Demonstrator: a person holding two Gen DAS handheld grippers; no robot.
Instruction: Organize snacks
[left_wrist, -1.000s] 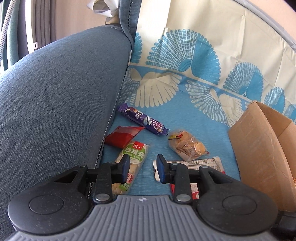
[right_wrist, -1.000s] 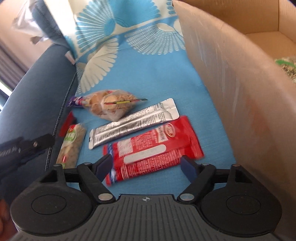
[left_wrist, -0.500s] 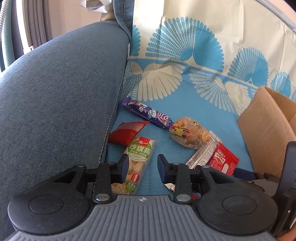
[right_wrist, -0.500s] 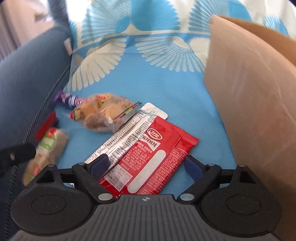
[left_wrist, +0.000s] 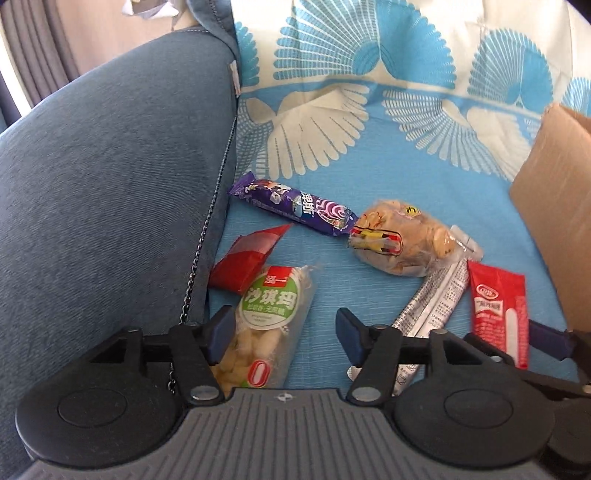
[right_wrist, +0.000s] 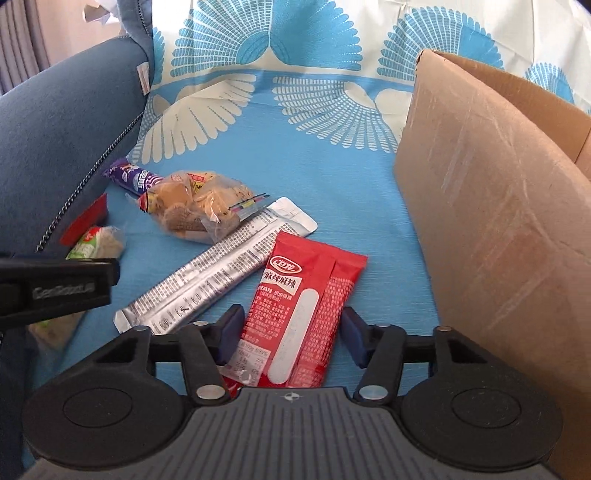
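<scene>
Left gripper (left_wrist: 284, 334), fingers just opened wide, straddles the green-label pack (left_wrist: 266, 325), while right gripper (right_wrist: 291, 334), fingers just narrowing but gripping nothing, brackets the red packet (right_wrist: 299, 314), readying both for the cardboard box (right_wrist: 491, 229).

Snack packets (right_wrist: 218, 236) scattered mid-frame on the sofa cover (right_wrist: 332, 177), cardboard box (right_wrist: 491, 229) at right, sofa armrest (right_wrist: 62, 140) at left, cushion behind.

Bare blue cloth (right_wrist: 343, 177) lies open behind the snacks (right_wrist: 207, 210) left of the box (right_wrist: 491, 236), whose wall blocks the right, while the armrest (left_wrist: 110, 177) hems the far left.
</scene>
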